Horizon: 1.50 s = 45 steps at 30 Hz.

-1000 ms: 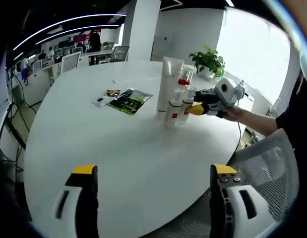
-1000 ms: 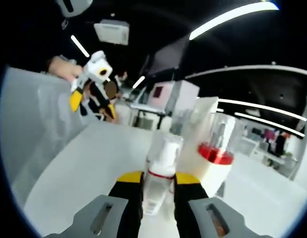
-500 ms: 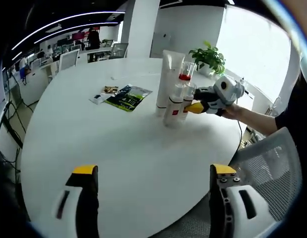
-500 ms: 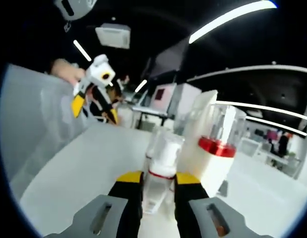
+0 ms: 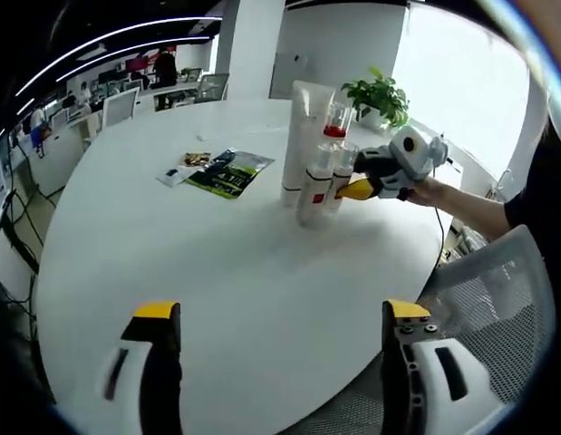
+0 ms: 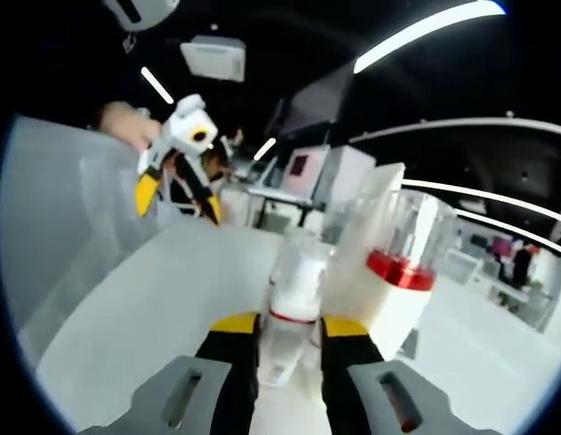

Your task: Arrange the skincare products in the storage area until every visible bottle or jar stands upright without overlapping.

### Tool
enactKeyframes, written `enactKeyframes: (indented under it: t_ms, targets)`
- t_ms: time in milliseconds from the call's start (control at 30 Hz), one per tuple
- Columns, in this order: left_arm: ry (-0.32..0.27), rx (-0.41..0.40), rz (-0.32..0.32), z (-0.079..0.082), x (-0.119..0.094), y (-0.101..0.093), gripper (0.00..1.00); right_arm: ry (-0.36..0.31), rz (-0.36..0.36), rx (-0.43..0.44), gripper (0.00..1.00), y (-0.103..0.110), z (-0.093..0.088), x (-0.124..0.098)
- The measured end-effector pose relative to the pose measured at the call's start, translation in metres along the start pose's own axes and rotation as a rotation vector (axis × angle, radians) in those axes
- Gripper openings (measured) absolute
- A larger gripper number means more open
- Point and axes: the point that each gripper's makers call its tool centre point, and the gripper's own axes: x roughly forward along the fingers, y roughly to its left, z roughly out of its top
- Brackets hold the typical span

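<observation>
A cluster of skincare products stands upright near the far side of the round white table (image 5: 171,254). It holds a tall white tube (image 5: 303,127), a clear-capped bottle with a red ring (image 5: 334,122) and two small clear bottles with red bands (image 5: 314,192). My right gripper (image 5: 356,189) reaches into the cluster from the right. In the right gripper view my right gripper (image 6: 290,328) is shut on a small bottle (image 6: 292,304), with the red-ringed bottle (image 6: 400,267) and white tube (image 6: 375,213) just behind. My left gripper (image 5: 280,317) hangs open over the near table edge, and it appears again, left gripper (image 6: 178,201), at upper left.
A green leaflet (image 5: 227,172) and small packets (image 5: 182,168) lie left of the cluster. A potted plant (image 5: 378,95) stands at the far edge. A mesh chair back (image 5: 488,299) sits at the near right. A hand (image 5: 434,192) holds the right gripper.
Both views have shifted slightly with the hands. My right gripper stays shut on the small bottle, and the cluster keeps its place.
</observation>
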Motion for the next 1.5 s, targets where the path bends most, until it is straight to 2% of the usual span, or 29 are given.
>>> enactKeyframes:
  t_ms: [467,700,900,1067,1267,1500]
  targets:
    - [0.011,0.012,-0.018,0.0,-0.006,-0.005,0.85,0.08,-0.034,0.009,0.2,0.001,-0.017,-0.008]
    - [0.014,0.015,-0.017,0.0,-0.013,-0.004,0.84,0.102,-0.088,0.04,0.16,-0.002,-0.026,-0.01]
    - [0.025,0.018,-0.029,-0.003,-0.018,-0.006,0.84,0.121,-0.119,0.064,0.2,-0.003,-0.028,-0.014]
    - [0.038,0.032,-0.054,0.002,-0.024,-0.014,0.85,0.155,-0.157,0.093,0.22,-0.005,-0.023,-0.027]
    - [0.03,0.037,-0.08,0.016,-0.032,-0.02,0.86,0.201,-0.19,0.124,0.34,0.006,-0.007,-0.042]
    - [0.015,0.042,-0.103,0.028,-0.044,-0.025,0.87,0.235,-0.222,0.162,0.43,0.019,0.013,-0.054]
